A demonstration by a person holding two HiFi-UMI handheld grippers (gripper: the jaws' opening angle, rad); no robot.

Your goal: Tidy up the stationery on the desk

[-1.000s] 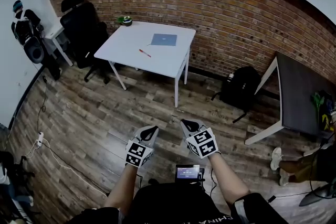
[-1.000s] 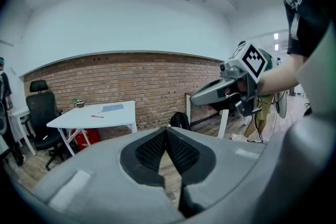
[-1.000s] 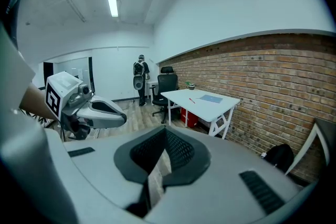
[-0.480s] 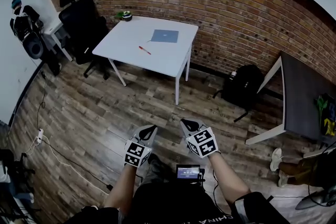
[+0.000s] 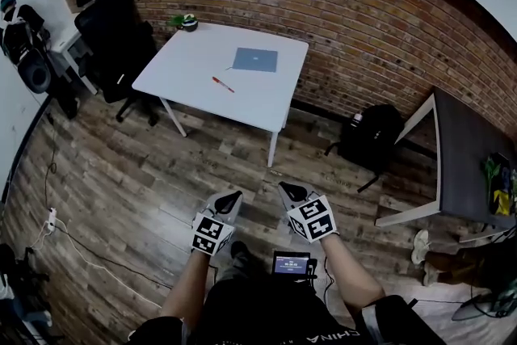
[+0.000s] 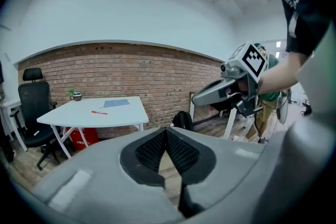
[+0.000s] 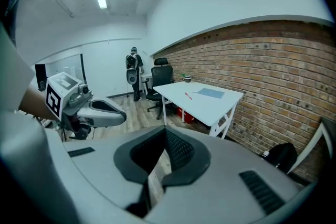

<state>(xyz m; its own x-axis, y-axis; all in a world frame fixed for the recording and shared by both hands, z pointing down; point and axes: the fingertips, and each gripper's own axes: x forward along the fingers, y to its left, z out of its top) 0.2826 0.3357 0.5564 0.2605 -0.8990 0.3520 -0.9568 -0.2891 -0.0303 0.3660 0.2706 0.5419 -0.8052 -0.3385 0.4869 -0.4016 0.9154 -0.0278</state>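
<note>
Stationery lies on the worktop [image 5: 190, 65]: red pen [image 5: 223, 84], blue notebook [image 5: 255, 60]. I hold left tool [image 5: 229, 200] and right tool [image 5: 288, 192] pressed together, empty, since I'm well short of it.

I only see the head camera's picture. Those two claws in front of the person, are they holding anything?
Observer: No. Its own camera shows the left claw shut, with nothing between its jaws.
Operator: And the right one?
Observer: The right claw is shut and empty too.
Operator: Is anything hidden under the white table?
Observer: Yes, a red object sits beneath the table; I cannot tell what it is.
</note>
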